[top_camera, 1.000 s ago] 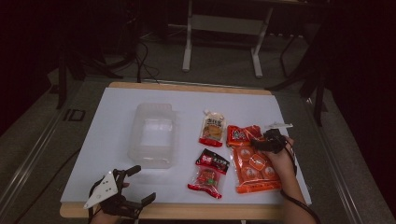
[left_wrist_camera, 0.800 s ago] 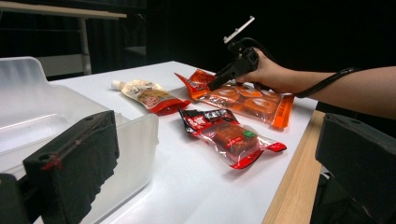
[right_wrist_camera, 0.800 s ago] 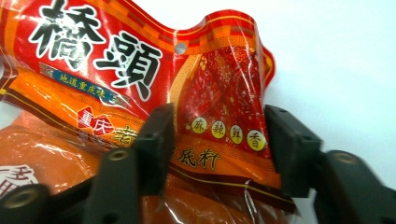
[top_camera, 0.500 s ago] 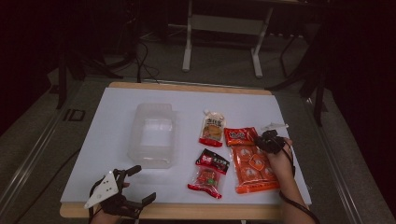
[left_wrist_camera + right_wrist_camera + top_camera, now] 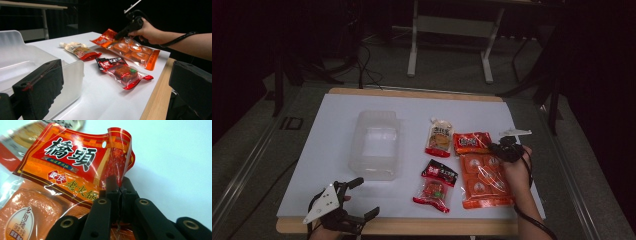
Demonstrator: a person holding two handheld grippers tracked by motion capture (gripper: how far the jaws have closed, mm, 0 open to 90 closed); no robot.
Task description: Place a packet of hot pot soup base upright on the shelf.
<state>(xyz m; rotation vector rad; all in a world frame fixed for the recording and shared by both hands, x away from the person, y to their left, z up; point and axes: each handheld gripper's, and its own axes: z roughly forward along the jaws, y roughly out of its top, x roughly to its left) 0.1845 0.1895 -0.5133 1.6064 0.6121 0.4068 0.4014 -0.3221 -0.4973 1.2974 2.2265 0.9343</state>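
My right gripper [image 5: 119,185] has just been closing, and its black jaws now pinch the curled top edge of the orange hotpot-base packet [image 5: 482,172] — a flat, glossy plastic pouch with a red header band and a clear orange body through which I see rounded blocks set in rows. In the right gripper view the header reads 橋頭 in heavy white-edged black characters, with yellow script below that I cannot fully make out; the film there is crinkled and rolled back on itself, with a small hang hole punched near the top. The packet lies on the right side of the white worktop [image 5: 332,130], its header end lifted a little at the jaws and the rest flat on the sheet. Just beside it on the left sit a small red-and-clear sachet [image 5: 436,185] holding a brown block, its writing too small to read, and a pale spouted pouch [image 5: 439,138] with a red bottom edge. Further left stands a frosted translucent plastic tub [image 5: 375,145], rectangular with rounded corners. My left gripper [image 5: 348,204] rests at the near edge of the worktop, jaws spread wide with nothing between them — the tub's wall shows close behind one jaw in the left gripper view.
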